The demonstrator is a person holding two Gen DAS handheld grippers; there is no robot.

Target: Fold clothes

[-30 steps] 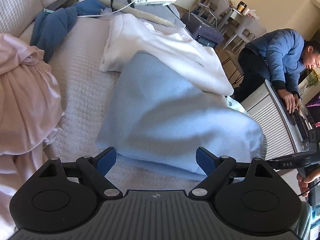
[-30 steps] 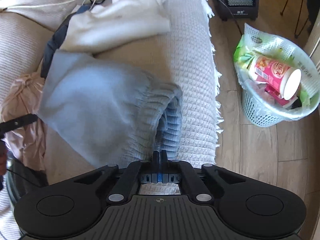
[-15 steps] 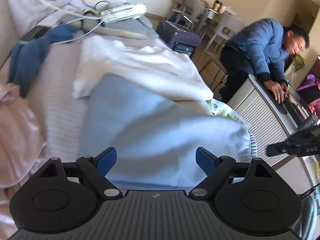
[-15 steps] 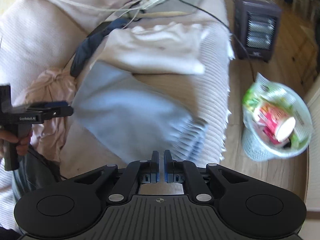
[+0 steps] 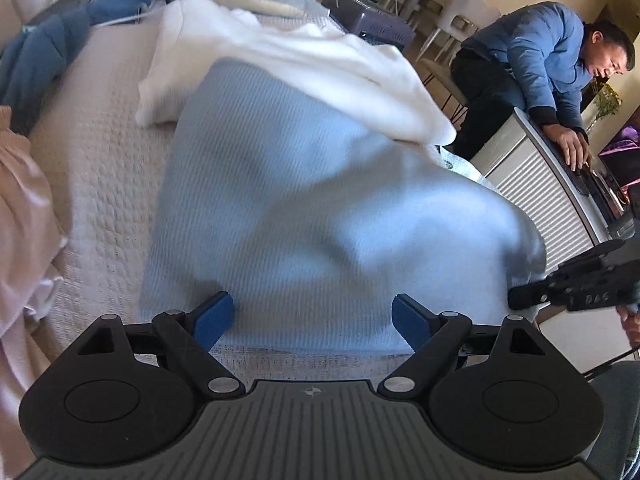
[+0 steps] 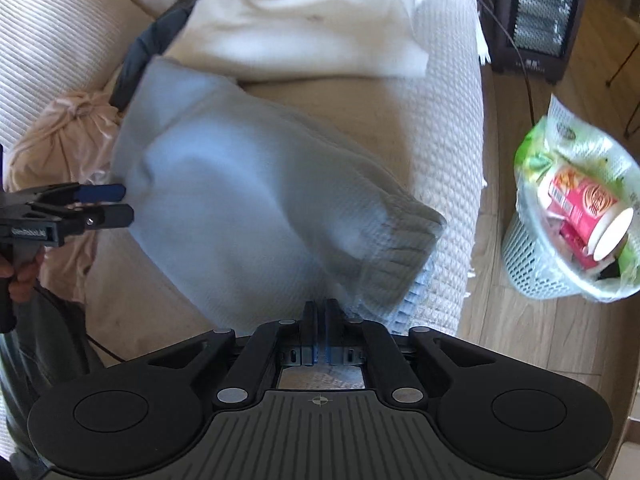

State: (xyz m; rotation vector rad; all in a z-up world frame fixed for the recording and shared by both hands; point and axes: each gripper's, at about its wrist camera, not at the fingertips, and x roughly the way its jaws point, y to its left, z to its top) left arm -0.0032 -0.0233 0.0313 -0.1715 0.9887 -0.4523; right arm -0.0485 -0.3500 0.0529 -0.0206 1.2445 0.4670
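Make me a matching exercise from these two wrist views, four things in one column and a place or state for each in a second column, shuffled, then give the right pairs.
Things:
1. light blue garment
2. white garment
3. left gripper
4. waste basket

Places or states:
A. on the wooden floor beside the sofa
B. jaws wide apart, nothing between the pads
C. ribbed cuff end at the shut right gripper
D. lying beyond the blue one, partly over its far end

Pairs: 1-C, 2-D, 3-B, 4-A
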